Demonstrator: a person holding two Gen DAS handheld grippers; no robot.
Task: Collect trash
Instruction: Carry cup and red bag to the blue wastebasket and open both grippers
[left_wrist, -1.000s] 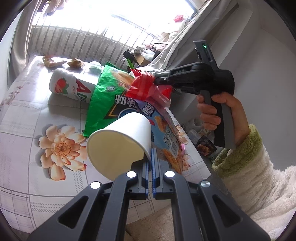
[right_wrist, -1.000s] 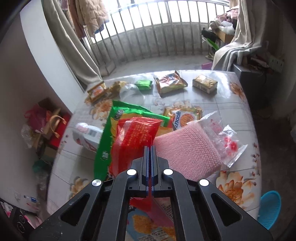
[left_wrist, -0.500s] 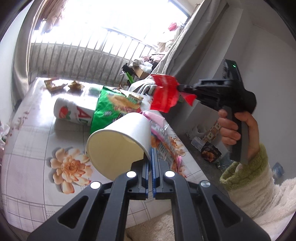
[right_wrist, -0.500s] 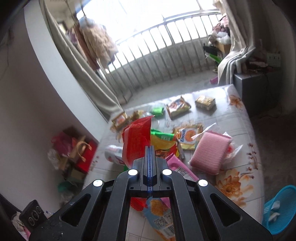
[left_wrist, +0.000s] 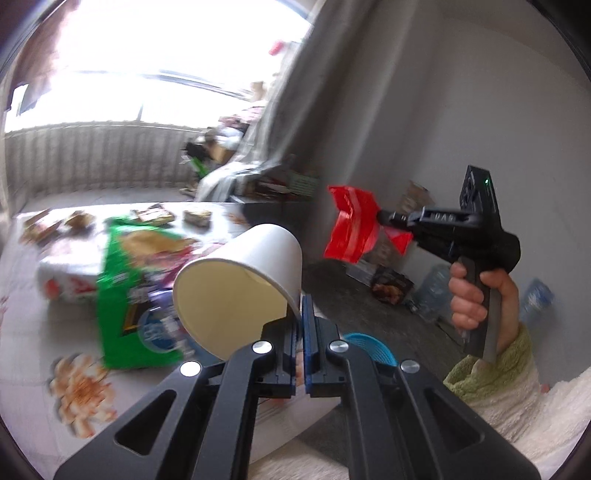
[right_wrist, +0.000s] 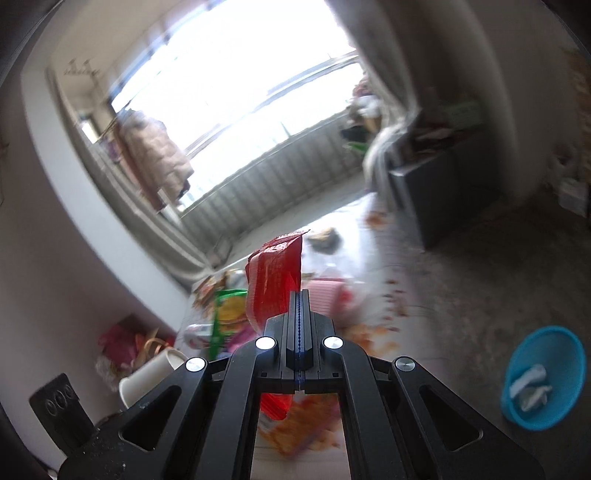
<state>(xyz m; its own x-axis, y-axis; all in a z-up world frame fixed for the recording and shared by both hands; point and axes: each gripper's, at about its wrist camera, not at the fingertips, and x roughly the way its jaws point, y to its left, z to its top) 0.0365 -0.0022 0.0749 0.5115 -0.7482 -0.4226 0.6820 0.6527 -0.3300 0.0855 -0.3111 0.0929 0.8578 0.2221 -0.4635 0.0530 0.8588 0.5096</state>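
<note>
Gripping a white paper cup (left_wrist: 240, 284) by its rim, the left gripper (left_wrist: 303, 314) hung above the littered table (left_wrist: 33, 332), while the right gripper (left_wrist: 382, 218), fingers pinched on a red wrapper (left_wrist: 351, 225), hovered right, blue basket (right_wrist: 543, 376) below.

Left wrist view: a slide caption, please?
Left tool grips white paper cup; right tool lifts red plastic wrapper.

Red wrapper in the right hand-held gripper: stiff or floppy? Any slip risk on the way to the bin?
Probably floppy: the red wrapper is creased and bends on both sides of the right hand-held gripper. Likely very light, a thin film held by a narrow pinch. Slip risk seems modest, though glossy plastic could slide; the blue bin sits on the floor nearby.
</note>
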